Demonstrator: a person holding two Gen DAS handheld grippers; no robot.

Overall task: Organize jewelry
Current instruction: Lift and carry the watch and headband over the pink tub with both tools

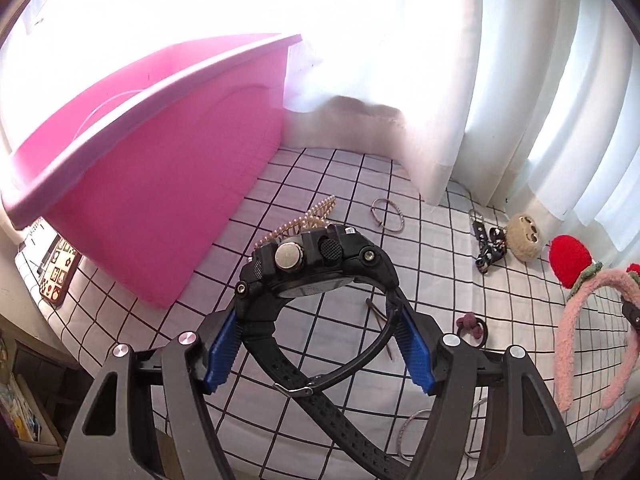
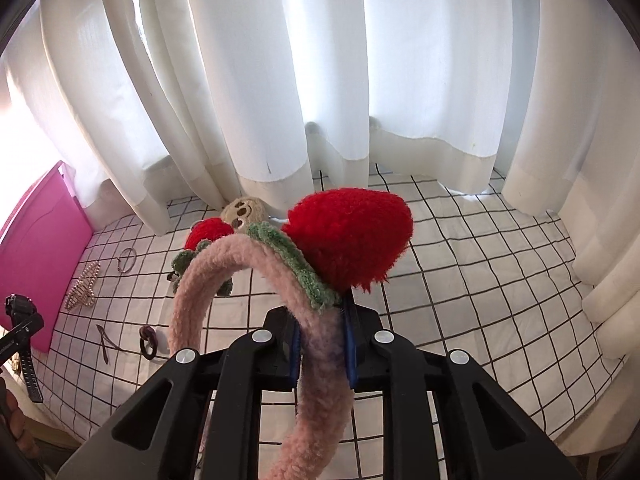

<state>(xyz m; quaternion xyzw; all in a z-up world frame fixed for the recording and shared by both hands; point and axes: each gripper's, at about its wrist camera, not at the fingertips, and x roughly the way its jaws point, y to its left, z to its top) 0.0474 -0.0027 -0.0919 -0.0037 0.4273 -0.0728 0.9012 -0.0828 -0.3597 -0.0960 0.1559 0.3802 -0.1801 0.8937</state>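
My left gripper (image 1: 318, 344) is shut on a chunky black wristwatch (image 1: 316, 264); the blue pads (image 1: 222, 354) press its strap on both sides, and it hangs above the checked cloth (image 1: 440, 288). The pink bin (image 1: 160, 184) stands just left of it. My right gripper (image 2: 322, 354) is shut on a fluffy pink headband (image 2: 320, 344) with two red strawberry ears (image 2: 352, 240), lifted off the cloth. The headband (image 1: 576, 340) also shows at the right edge of the left wrist view. The watch (image 2: 22, 316) appears at the left edge of the right wrist view.
On the cloth lie a pearl hair claw (image 1: 304, 220), a thin bangle (image 1: 388, 216), a black keychain with a beige plush face (image 1: 524, 236), a brown hair tie (image 1: 470, 326), a thin brown clip (image 1: 380, 324) and silver bangles (image 1: 416, 428). White curtains (image 2: 320, 80) hang behind.
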